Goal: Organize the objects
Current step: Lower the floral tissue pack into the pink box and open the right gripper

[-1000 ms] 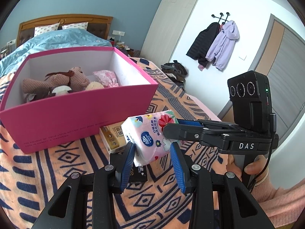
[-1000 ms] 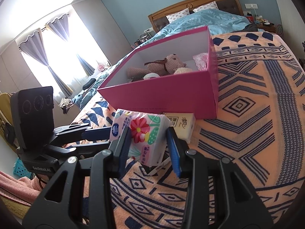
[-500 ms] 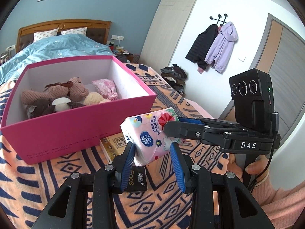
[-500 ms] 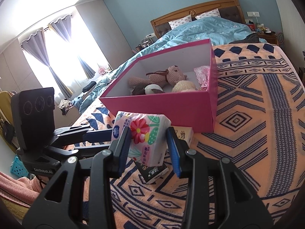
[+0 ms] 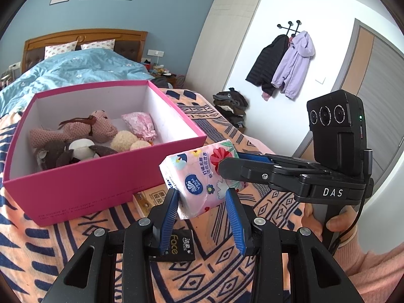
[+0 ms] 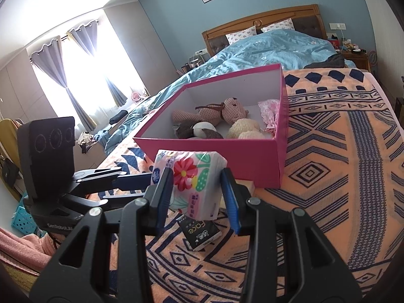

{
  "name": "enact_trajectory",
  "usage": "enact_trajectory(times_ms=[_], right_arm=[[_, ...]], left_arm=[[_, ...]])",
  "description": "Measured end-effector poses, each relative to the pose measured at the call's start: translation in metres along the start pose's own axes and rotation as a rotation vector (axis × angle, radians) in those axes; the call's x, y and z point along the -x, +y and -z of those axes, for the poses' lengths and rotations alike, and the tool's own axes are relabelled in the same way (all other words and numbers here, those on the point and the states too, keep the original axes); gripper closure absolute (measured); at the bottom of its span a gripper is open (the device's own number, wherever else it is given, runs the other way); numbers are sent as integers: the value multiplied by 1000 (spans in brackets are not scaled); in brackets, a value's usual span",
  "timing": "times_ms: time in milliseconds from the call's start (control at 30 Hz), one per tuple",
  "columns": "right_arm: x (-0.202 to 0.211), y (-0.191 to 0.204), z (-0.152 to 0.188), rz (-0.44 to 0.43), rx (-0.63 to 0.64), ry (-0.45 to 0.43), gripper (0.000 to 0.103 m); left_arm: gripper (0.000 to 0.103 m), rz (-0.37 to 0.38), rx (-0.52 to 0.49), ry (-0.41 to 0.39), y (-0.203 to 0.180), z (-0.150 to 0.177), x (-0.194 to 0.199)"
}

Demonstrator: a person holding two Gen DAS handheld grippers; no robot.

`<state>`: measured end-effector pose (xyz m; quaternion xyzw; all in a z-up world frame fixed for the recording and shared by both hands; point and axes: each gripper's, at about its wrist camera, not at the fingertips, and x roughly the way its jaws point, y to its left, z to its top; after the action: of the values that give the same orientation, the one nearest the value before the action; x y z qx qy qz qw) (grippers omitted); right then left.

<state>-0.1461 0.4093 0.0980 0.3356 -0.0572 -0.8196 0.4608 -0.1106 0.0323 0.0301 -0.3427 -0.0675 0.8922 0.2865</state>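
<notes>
Both grippers, left (image 5: 202, 214) and right (image 6: 197, 197), clamped on the floral tissue pack (image 5: 200, 176), have raised it off the bed (image 6: 341, 189) toward the pink box (image 5: 83, 184); drop-in likely next.

3 tissue pks (image 5: 202, 179), 1 pink box (image 5: 83, 186), 2 grippers (image 5: 204, 217).

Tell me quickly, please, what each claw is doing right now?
Left claw: closed on the floral tissue pack, lifted off the bed.
Right claw: closed on the same floral tissue pack, gripping it from the other side.
</notes>
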Motion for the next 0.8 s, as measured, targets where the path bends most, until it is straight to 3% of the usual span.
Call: enact_trajectory(times_ms=[800], right_arm=[[6,0,-18,1,23,-39,61]], left_arm=[[65,-5,-13,-38,-1,-19,-2]])
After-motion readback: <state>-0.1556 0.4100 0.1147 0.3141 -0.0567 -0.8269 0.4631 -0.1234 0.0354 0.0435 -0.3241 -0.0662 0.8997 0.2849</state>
